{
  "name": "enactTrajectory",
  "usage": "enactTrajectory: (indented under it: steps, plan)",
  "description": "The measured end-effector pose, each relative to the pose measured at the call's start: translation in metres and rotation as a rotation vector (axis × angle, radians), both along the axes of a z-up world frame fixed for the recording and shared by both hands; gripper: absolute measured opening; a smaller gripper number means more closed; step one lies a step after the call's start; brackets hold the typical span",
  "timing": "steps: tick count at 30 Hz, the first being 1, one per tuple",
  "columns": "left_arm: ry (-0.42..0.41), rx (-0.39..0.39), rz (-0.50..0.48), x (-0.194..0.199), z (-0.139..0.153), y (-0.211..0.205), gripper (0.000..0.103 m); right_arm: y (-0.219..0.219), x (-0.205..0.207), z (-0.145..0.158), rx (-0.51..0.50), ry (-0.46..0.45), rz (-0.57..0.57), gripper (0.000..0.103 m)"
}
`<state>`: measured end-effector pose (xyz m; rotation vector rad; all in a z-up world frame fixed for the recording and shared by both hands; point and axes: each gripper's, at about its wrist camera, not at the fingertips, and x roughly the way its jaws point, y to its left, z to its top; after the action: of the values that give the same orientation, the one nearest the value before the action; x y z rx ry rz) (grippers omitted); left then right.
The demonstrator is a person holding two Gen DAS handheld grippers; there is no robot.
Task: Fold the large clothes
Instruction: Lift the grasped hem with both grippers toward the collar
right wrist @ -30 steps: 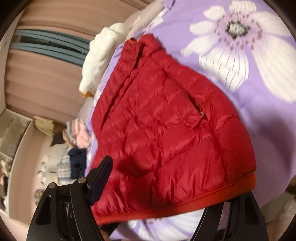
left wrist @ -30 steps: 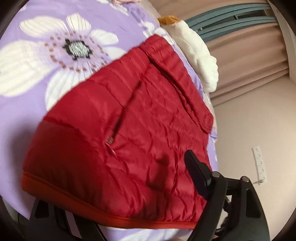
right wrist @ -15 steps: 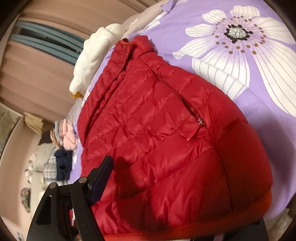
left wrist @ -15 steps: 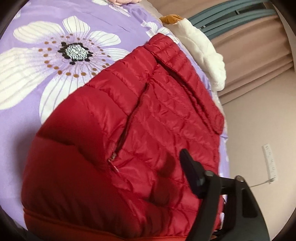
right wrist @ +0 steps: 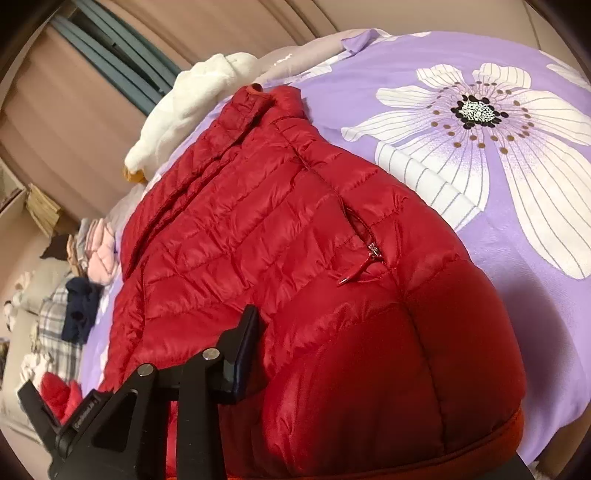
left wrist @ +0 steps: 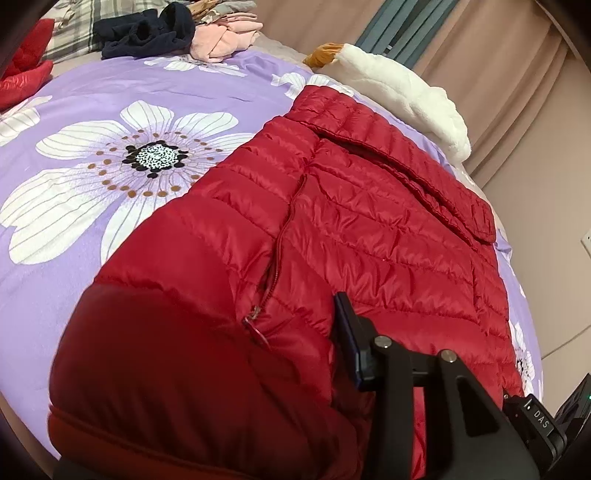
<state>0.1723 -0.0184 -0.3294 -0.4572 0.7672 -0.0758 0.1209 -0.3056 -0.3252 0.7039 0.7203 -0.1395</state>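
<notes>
Fingers first: on my left gripper [left wrist: 229, 402] I see one black finger [left wrist: 349, 332] pressed into the hem end of the red puffer jacket [left wrist: 369, 236]; the other is buried under the bulging fabric, so the jaws are closing with jacket between them. My right gripper [right wrist: 369, 398] reads the same: one finger [right wrist: 245, 350] on top, its partner hidden beneath the hem, jaws closing around the padded cloth. I cannot tell how firmly either pair bites. The jacket lies spread on the purple flowered bedspread [left wrist: 92, 110], collar at the far end beside a white fleecy garment [left wrist: 406, 96]. A pile of other clothes [left wrist: 166, 29] sits at the far side of the bed.
</notes>
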Motion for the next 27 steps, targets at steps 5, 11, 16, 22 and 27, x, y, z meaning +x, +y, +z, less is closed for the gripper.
enactTrajectory:
  steps: [5,11,16,22,27]
  plan:
    - [-0.054,0.05,-0.027,-0.006,-0.003,-0.005,0.044,0.012,-0.003,0.0,-0.112,-0.027,0.011,0.032]
    - [-0.065,0.084,-0.035,-0.005,-0.003,-0.008,0.044,0.017,-0.003,0.003,-0.171,-0.027,0.009,0.032]
    - [-0.07,0.093,-0.037,-0.005,-0.003,-0.01,0.044,0.018,-0.004,0.003,-0.183,-0.03,0.019,0.032]
    - [-0.066,0.111,-0.043,-0.004,-0.003,-0.013,0.044,0.02,-0.004,0.003,-0.188,-0.032,0.022,0.032]
    - [-0.051,0.137,-0.038,-0.002,-0.002,-0.017,0.044,0.02,-0.003,0.004,-0.183,-0.022,0.023,0.032]
